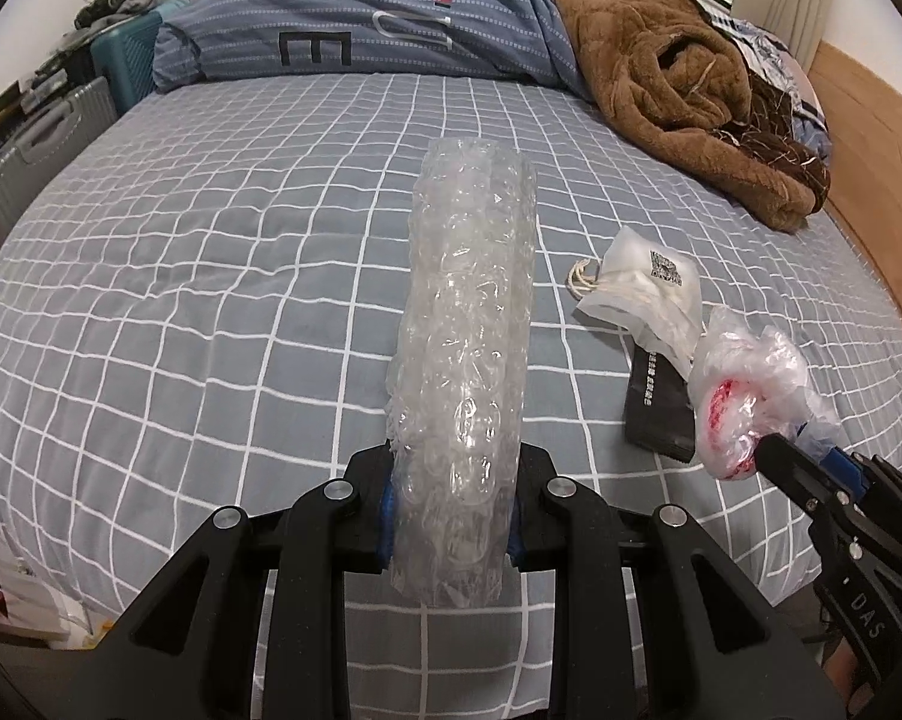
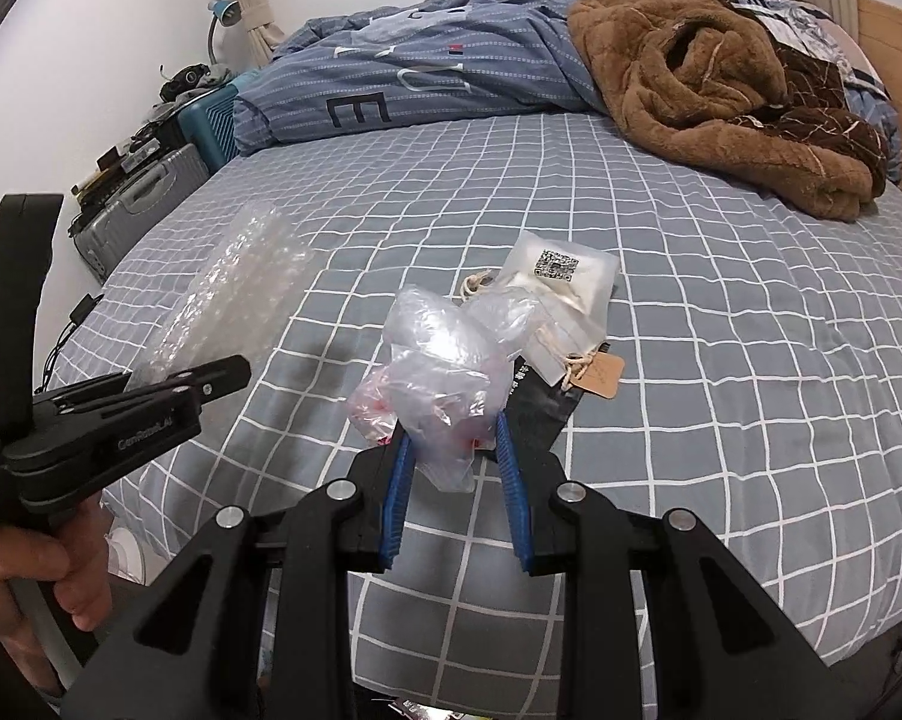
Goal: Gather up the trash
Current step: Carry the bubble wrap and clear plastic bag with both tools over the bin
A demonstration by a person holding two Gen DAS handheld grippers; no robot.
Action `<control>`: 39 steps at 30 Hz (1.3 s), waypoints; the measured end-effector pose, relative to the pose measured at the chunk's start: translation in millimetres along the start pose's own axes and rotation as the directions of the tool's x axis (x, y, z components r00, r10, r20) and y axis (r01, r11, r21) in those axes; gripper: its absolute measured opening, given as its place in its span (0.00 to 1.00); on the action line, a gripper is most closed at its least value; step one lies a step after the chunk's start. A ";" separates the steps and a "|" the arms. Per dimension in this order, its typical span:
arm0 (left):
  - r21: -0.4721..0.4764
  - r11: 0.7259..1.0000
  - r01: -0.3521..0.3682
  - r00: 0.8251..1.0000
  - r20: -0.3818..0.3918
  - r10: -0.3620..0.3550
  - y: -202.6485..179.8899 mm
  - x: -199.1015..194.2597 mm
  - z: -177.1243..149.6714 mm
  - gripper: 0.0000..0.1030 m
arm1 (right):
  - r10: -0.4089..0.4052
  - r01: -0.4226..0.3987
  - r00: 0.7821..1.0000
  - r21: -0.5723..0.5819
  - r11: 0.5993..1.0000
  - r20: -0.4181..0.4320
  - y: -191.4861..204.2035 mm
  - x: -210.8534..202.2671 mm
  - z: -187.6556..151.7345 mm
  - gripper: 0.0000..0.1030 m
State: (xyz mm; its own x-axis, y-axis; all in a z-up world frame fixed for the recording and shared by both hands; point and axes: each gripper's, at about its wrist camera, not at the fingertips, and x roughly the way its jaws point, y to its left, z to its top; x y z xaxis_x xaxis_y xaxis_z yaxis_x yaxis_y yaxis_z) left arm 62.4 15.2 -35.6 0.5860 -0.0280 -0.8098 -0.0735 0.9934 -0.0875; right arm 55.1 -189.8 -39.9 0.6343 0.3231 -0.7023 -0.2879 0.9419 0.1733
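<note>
Left wrist: left gripper (image 1: 454, 516) clamped on bubble wrap (image 1: 466, 360), lifted off bed (image 1: 210, 276) for carrying away; right wrist: right gripper (image 2: 454, 480) pinching crumpled plastic bag (image 2: 444, 384) above remaining white pouch (image 2: 562, 282)

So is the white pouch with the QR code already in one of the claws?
No, the white pouch lies on the bed, beyond the right claw.

On the bed (image 1: 210, 276), a pouch (image 1: 643, 282) lies partly on a flat packet (image 1: 661, 408); blanket (image 1: 679, 90) behind.
</note>
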 end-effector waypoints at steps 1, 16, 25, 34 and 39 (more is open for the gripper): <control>0.000 1.000 -0.003 1.000 -0.001 0.003 0.2 -1.4 -1.8 0.24 | -0.004 0.004 1.000 -0.002 1.000 0.005 -0.1 -1.9 -0.5 0.26; 0.012 1.000 0.007 1.000 0.012 -0.007 -8.9 -35.7 -38.1 0.24 | -0.069 0.070 0.997 -0.016 0.997 0.037 1.4 -33.9 -21.2 0.26; 0.021 1.000 0.012 1.000 0.017 -0.012 -14.7 -52.0 -57.5 0.24 | -0.087 0.087 0.995 -0.014 0.996 0.051 -4.8 -57.6 -35.6 0.26; 0.013 1.000 0.019 1.000 0.020 -0.020 -15.1 -68.2 -76.5 0.24 | -0.097 0.098 0.993 -0.007 0.995 0.070 -6.6 -79.6 -45.1 0.26; 0.009 1.000 0.029 0.999 0.024 -0.029 -16.1 -77.9 -86.9 0.24 | -0.100 0.101 0.992 -0.010 0.995 0.075 -2.0 -93.0 -54.8 0.26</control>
State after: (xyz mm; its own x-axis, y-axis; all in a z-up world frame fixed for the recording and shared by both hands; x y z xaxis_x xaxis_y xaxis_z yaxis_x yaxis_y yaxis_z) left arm -52.2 -8.3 -21.6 0.6069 -0.0540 -0.7929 -0.0490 0.9932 -0.1052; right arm -42.6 -226.8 -12.7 0.7118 0.2330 -0.6626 -0.2296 0.9687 0.0941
